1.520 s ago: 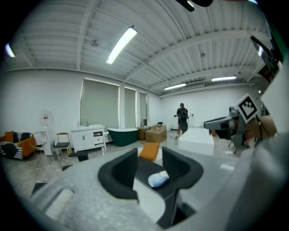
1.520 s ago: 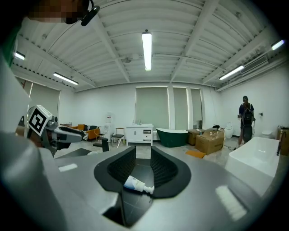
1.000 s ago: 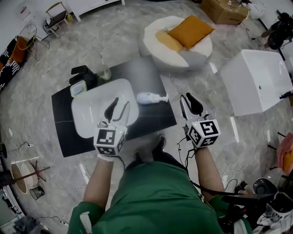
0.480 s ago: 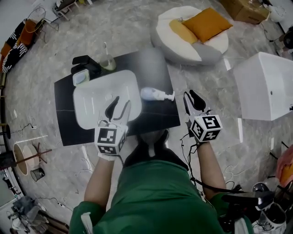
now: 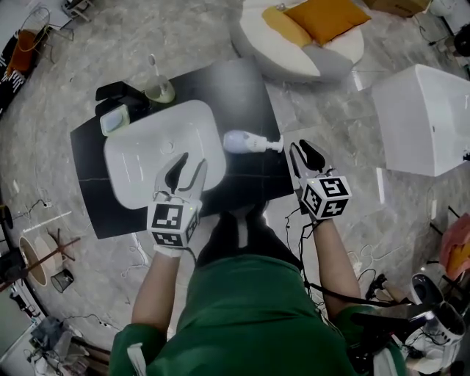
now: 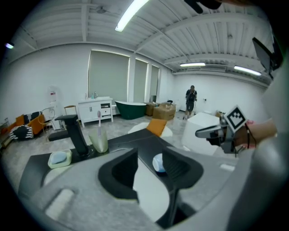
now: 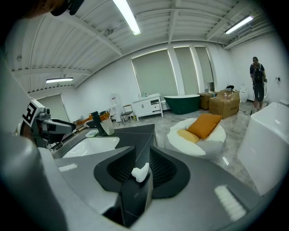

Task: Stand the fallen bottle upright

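A white pump bottle (image 5: pixel 244 142) lies on its side on the black counter (image 5: pixel 242 88), just right of the white sink basin (image 5: pixel 139 150), its nozzle pointing right. My left gripper (image 5: pixel 185 164) hovers open over the basin's near edge; in the left gripper view the bottle's blue-white base (image 6: pixel 158 163) shows between the jaws, farther off. My right gripper (image 5: pixel 306 156) is open at the counter's right corner, a little short of the nozzle. The right gripper view shows the pump head (image 7: pixel 141 172) in the gap between the jaws, untouched.
A black faucet (image 5: pixel 117 92), a green soap dish (image 5: pixel 114 120) and a cup with a toothbrush (image 5: pixel 159 89) stand behind the basin. A white beanbag with orange cushions (image 5: pixel 316 22) and a white tub (image 5: pixel 426 117) sit beyond. A person (image 6: pixel 192 98) stands far off.
The head view has swung, so the counter sits higher and more to the left. Both grippers have edged forward toward the bottle, which still lies on its side. Both stay open.
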Demonstrator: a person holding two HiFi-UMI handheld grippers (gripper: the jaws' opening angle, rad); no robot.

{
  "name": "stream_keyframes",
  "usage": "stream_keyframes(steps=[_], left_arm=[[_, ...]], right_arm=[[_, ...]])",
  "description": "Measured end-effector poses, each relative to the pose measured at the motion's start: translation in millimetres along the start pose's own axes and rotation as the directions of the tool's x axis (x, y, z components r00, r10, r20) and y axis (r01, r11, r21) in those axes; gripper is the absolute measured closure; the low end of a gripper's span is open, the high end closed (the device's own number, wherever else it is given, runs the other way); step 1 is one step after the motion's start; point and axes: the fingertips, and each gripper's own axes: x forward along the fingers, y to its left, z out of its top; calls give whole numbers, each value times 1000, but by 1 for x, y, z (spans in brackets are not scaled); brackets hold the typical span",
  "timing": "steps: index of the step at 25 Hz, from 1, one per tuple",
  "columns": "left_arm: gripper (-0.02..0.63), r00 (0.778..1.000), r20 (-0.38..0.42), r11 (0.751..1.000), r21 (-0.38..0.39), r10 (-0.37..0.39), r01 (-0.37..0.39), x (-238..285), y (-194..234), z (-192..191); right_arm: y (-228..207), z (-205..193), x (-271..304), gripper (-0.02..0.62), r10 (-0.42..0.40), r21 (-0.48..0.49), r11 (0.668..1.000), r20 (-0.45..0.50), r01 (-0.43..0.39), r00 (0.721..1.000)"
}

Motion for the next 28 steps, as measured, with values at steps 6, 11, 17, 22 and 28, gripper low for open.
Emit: stream_keyframes(steps=[6,11,17,22,28], left_arm=[[437,999,-43,1000,-20,-20,19,15,10,-26],[437,996,-79,999,-33,-33,30,26,13,-46],[437,995,-91,999,-36,-36,33,29,16,-53],[437,995,-90,999,-36,-29,26,27,18,-50],[437,996,-76,994,-102,-37,29,24,21,-52]], right_arm=[[-4,-29,23,502,-19,10,1000,-45,20,999],[-5,-48,37,502,-15,16,1000,-80,16,997],[3,-66,46,502,6,22,1000,-118,-3,993],[3,-74,52,502,-2,19,1000,-158,5,987],[5,-80,59,502,9,23,1000,-176,-5,984]])
